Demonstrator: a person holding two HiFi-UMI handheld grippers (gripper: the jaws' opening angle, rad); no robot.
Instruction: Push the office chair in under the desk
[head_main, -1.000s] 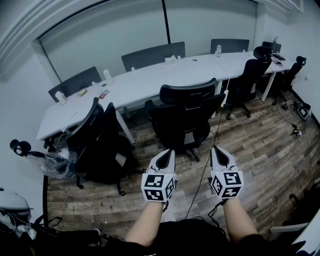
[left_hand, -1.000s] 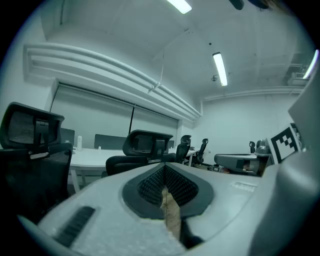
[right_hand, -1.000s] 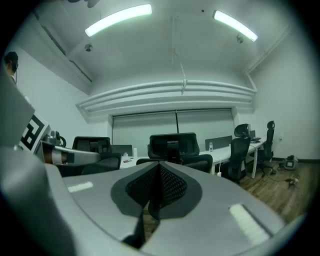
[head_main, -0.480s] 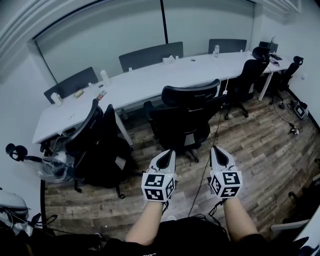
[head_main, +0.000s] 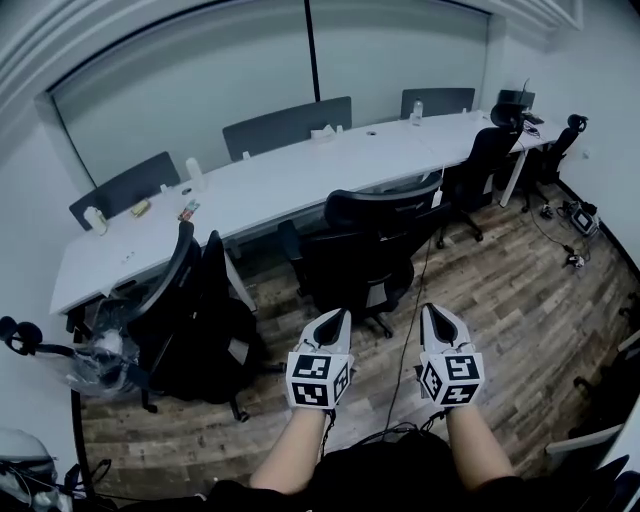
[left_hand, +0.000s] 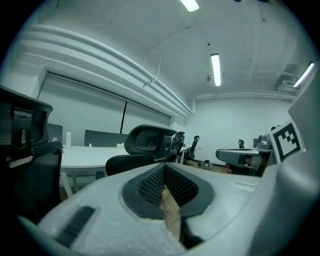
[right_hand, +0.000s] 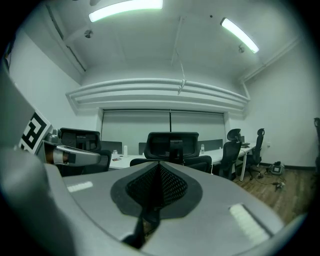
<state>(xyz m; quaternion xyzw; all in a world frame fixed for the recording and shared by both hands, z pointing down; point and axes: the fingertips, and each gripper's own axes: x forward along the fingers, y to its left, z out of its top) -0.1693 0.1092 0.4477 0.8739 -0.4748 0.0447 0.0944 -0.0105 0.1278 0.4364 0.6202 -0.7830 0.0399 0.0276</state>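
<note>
A black office chair (head_main: 372, 250) stands on the wood floor (head_main: 505, 290) at the long white bench (head_main: 280, 180), its back toward the person. Short of it hover the left claw (head_main: 337, 318) and right claw (head_main: 433, 314), each pressed together, pinching nothing.

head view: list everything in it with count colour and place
long white desk: one, white, runs from left to upper right
nearest black office chair: one, black, pulled out from the desk, ahead of both tools
other black office chairs: at least three, black, one at left, rest at far right
grey divider panels: three, grey, along the desk's far edge
white bottles: two, white, on the desk
brown wood-plank floor: one, brown, under everything
thin black cable: one, black, on the floor between the tools
left tool: one, white and black, shut, empty
right tool: one, white and black, shut, empty
</note>
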